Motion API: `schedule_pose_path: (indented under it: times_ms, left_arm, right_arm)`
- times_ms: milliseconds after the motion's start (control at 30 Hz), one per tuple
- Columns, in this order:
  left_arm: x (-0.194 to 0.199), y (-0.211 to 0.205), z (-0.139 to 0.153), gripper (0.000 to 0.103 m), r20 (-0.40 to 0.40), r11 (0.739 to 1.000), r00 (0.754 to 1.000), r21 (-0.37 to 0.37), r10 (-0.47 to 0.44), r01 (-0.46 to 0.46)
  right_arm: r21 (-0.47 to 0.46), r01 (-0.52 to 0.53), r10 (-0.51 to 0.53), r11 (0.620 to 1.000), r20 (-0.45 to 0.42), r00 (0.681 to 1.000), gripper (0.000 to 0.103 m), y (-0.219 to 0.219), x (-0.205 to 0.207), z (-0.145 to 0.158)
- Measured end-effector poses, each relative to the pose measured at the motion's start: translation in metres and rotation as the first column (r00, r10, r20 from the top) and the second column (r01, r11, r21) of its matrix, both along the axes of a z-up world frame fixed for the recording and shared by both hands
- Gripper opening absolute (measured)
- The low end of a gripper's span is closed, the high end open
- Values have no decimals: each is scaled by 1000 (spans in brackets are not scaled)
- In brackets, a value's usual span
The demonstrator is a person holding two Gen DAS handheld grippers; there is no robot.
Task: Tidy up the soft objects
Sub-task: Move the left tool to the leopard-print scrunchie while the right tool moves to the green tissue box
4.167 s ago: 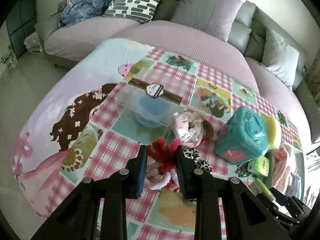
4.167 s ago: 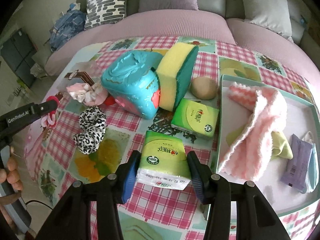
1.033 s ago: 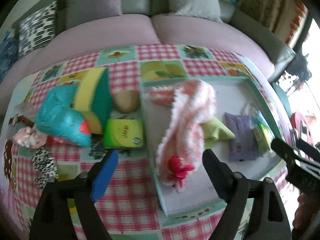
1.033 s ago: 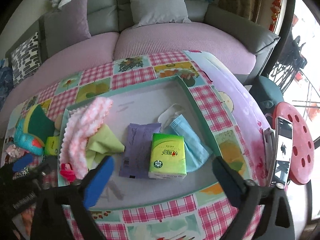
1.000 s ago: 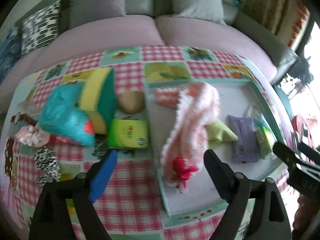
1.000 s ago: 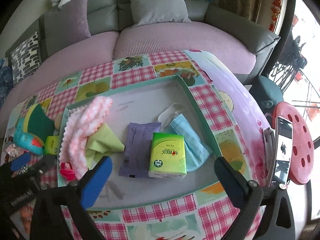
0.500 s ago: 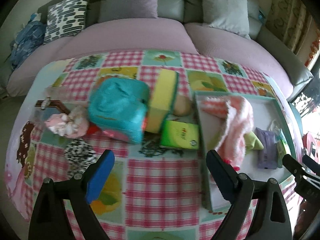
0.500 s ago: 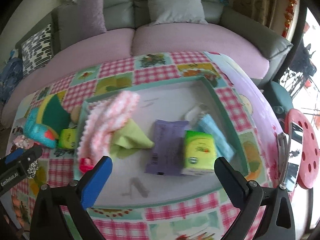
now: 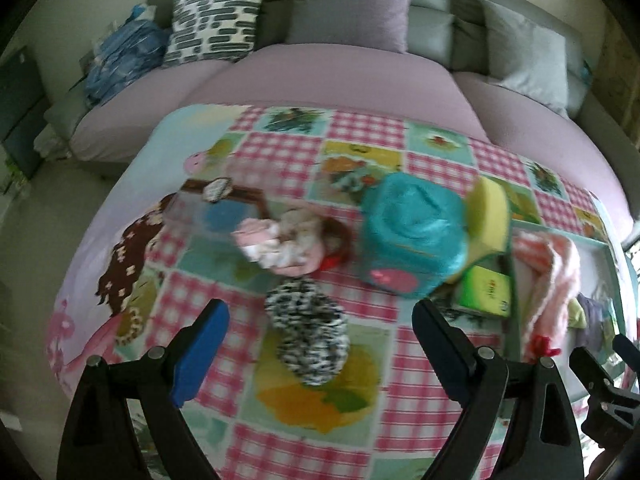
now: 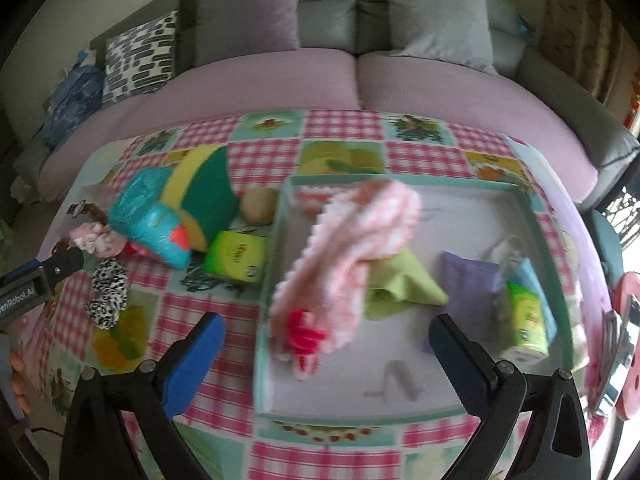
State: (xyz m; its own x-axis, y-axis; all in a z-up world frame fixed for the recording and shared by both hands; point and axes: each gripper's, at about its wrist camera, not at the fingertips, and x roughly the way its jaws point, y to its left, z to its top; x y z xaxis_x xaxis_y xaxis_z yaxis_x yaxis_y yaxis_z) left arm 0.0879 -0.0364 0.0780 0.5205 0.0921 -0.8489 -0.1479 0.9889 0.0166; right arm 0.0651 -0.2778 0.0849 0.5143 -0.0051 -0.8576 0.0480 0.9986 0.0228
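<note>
Left wrist view: our left gripper (image 9: pixel 320 344) spread wide, empty, over the leopard scrunchie (image 9: pixel 307 338) on the checked cloth (image 9: pixel 412 412).

Right wrist view: our right gripper (image 10: pixel 326 356) spread wide, empty; pink towel (image 10: pixel 348 256) and red scrunchie (image 10: pixel 304 334) inside the tray (image 10: pixel 267 292).

Seating: curved lilac-cushioned sofa with grey backrest (image 10: pixel 352 80) | Cushions: black-and-white patterned pillow (image 9: pixel 214 20), plain purple pillow (image 9: pixel 352 0), pale grey pillow (image 10: pixel 436 20) | Sofa's left end: blue bundle (image 9: pixel 120 56) | Floor: pale tiles (image 9: pixel 36 216) | Foreground: pink-checked patchwork tablecloth (image 9: pixel 384 312) | Right: daylight at round pink stool (image 10: pixel 628 340)
</note>
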Motion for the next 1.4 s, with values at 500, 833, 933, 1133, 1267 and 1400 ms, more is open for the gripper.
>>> schedule_pose_path:
  times_ms: [500, 833, 933, 1133, 1267, 1400]
  left_arm:
    - [-1, 47, -11, 93, -24, 995, 996, -48, 89, -90]
    - [7, 51, -33, 93, -73, 989, 993, -112, 89, -97]
    - [14, 44, -48, 93, -120, 990, 989, -102, 85, -98]
    - [24, 29, -70, 93, -176, 992, 983, -102, 58, -76]
    - [28, 30, -78, 93, -193, 992, 979, -97, 65, -85]
    - [31, 33, -81, 92, -194, 990, 979, -115, 62, -86]
  right_arm:
    - [29, -152, 153, 988, -30, 988, 103, 75, 18, -16]
    - [63, -140, 144, 988, -55, 988, 103, 73, 31, -28]
    - [58, -143, 146, 988, -50, 988, 103, 71, 34, -29]
    - [54, -162, 164, 985, -42, 986, 103, 71, 41, -35]
    - [59, -162, 164, 985, -38, 986, 103, 72, 46, -39]
    - [39, -174, 175, 984, -26, 984, 103, 76, 51, -41]
